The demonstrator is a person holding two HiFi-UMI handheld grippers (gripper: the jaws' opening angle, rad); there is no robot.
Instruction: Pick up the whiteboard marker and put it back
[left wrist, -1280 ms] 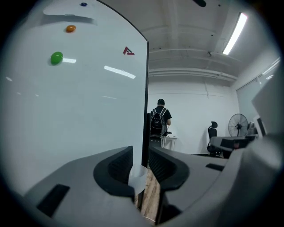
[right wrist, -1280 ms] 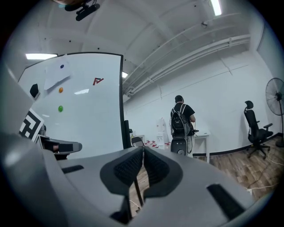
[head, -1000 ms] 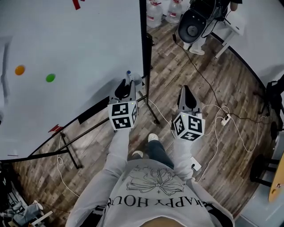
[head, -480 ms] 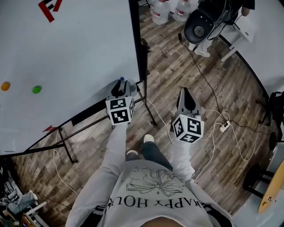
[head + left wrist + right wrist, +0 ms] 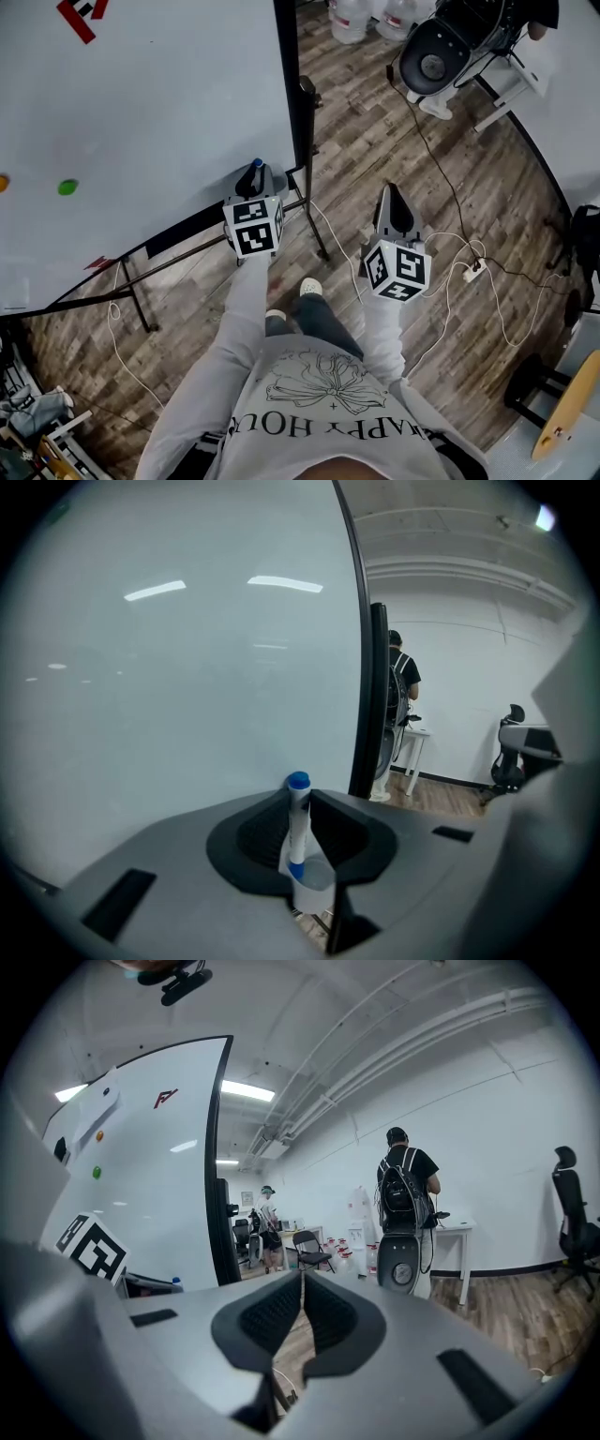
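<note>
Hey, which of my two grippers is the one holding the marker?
The left gripper: its jaws clamp the blue-capped whiteboard marker, while the right gripper has its jaws together on nothing.

Left gripper (image 5: 302,806) clamped; right gripper (image 5: 301,1284) closed, empty

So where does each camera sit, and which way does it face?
Head view: on the person's head, looking steeply down at the floor; shows sleeves, left gripper, right gripper.
Left gripper view: on the left gripper, facing the whiteboard; jaws clamp the marker.
Right gripper view: on the right gripper, facing the far wall; jaws shut, empty.
Shared: whiteboard and marker show in head and left gripper views.
</note>
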